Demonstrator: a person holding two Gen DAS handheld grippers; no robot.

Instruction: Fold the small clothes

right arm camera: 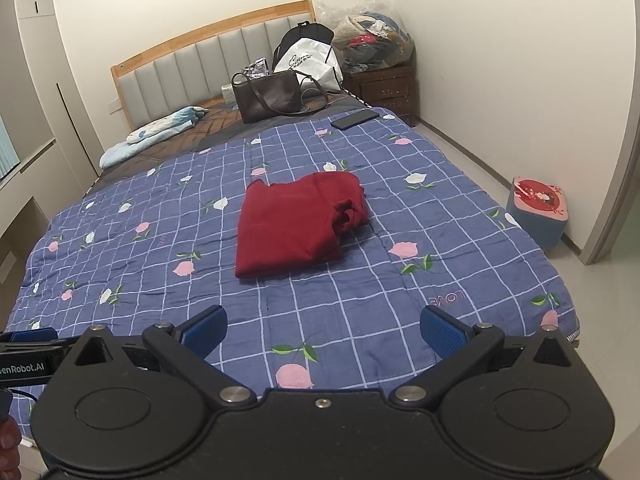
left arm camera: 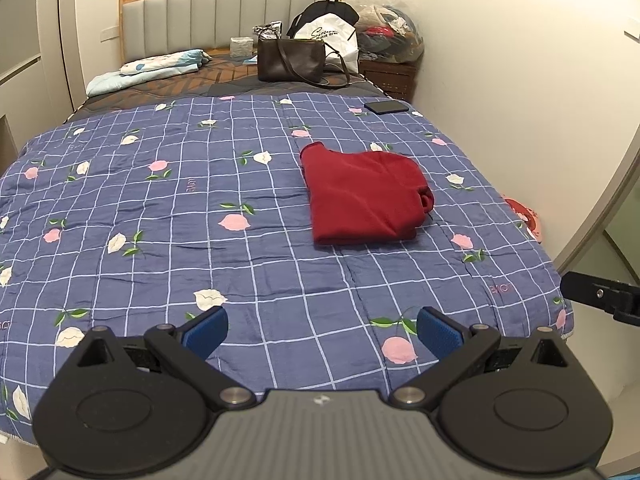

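Both of my wrist cameras look from the foot of the bed toward the headboard [left arm camera: 230, 8], above the quilt [left arm camera: 160, 208]. My left view sits left, my right view right; both share the red garment [right arm camera: 300, 224], handbag [right arm camera: 268, 96] and nightstand [right arm camera: 388, 88].

Near headboard [right arm camera: 208, 52]: we see a brown handbag [right arm camera: 268, 96], a white bag [right arm camera: 308, 62].
On quilt [right arm camera: 120, 264]: a dark phone [right arm camera: 354, 119].
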